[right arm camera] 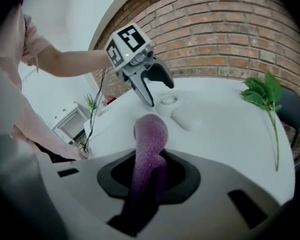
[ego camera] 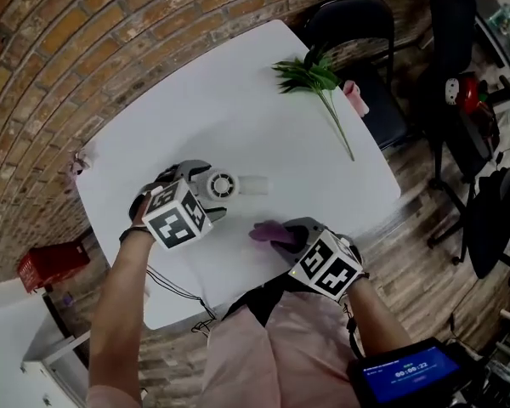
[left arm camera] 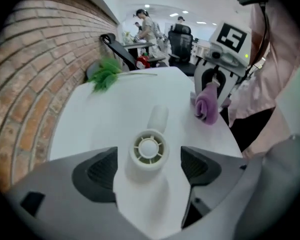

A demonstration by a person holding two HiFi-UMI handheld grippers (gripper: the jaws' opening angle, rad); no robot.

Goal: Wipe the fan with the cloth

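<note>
**Fan and cloth on the table, both tools in place.** The fan (ego camera: 223,184) is a small white hand-held one. It lies on its side on the white table (ego camera: 238,100), a little toward 9 o'clock from the table's middle, with its round grilled head toward you and its stubby handle pointing away.

Your left gripper (left arm camera: 149,168) has its jaws spread to either side of the fan's head, with bare table showing between each pad and the housing, so nothing is gripped yet. Your right gripper (right arm camera: 150,176) has its jaws pressed onto the purple cloth (right arm camera: 150,139). A rolled end of the cloth stands out past the tips, at about 4 o'clock from the fan and near it but not touching.

*Handling.* The fan looks like light, hard, smooth plastic, so it will probably slide or roll under a wipe unless you steady it. Close on the solid rim of the head or on the handle, not across the thin grille ribs, which look the most breakable part. The cloth is soft and limp, so press with the bunched end near the jaws.

*Containers.* None stands on the table; only a green sprig (ego camera: 310,76) lies there, at 1 o'clock. You cannot see what is in the red box (ego camera: 51,266) on the floor at 8 o'clock.
</note>
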